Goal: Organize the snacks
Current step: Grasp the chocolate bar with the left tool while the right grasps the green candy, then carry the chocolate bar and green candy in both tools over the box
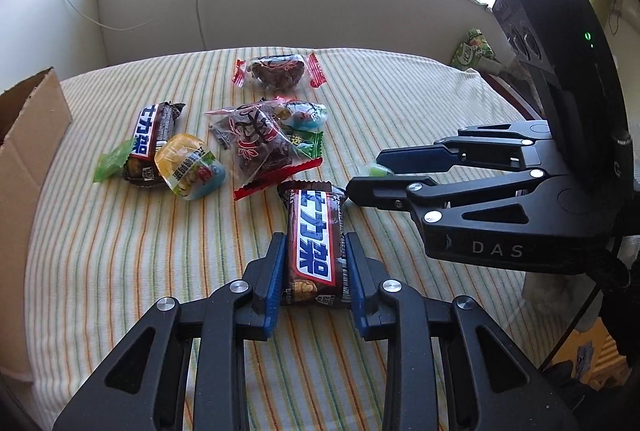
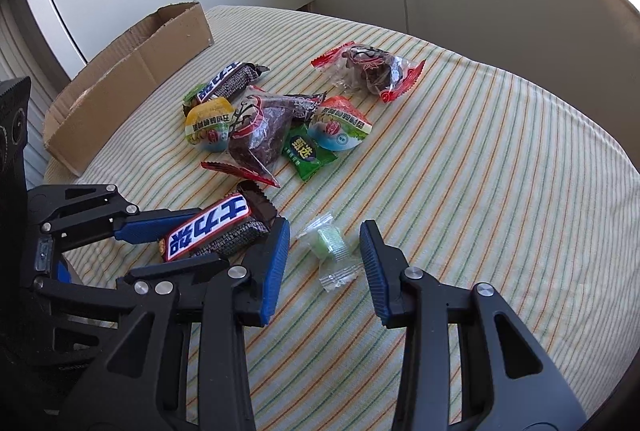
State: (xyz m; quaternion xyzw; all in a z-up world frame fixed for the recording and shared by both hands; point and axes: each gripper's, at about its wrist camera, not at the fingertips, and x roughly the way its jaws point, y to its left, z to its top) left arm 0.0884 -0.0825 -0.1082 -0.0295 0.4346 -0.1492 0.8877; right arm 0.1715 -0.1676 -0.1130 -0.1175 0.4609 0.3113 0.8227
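My left gripper (image 1: 316,251) is shut on a brown chocolate bar (image 1: 314,239) with a blue and white label, low over the striped cloth; the bar also shows in the right wrist view (image 2: 212,227). My right gripper (image 2: 325,243) is open, its fingers on either side of a small green candy (image 2: 330,241) in a clear wrapper; the candy lies on the cloth, partly hidden in the left wrist view (image 1: 376,170). A pile of snacks (image 2: 264,123) lies beyond: a second chocolate bar (image 1: 154,135), date bags, jelly cups and green packets.
An open cardboard box (image 2: 132,67) stands at the table's left edge, also seen in the left wrist view (image 1: 28,135). A separate date bag (image 1: 276,71) lies at the far side. A wall, cables and a windowsill with plants are behind.
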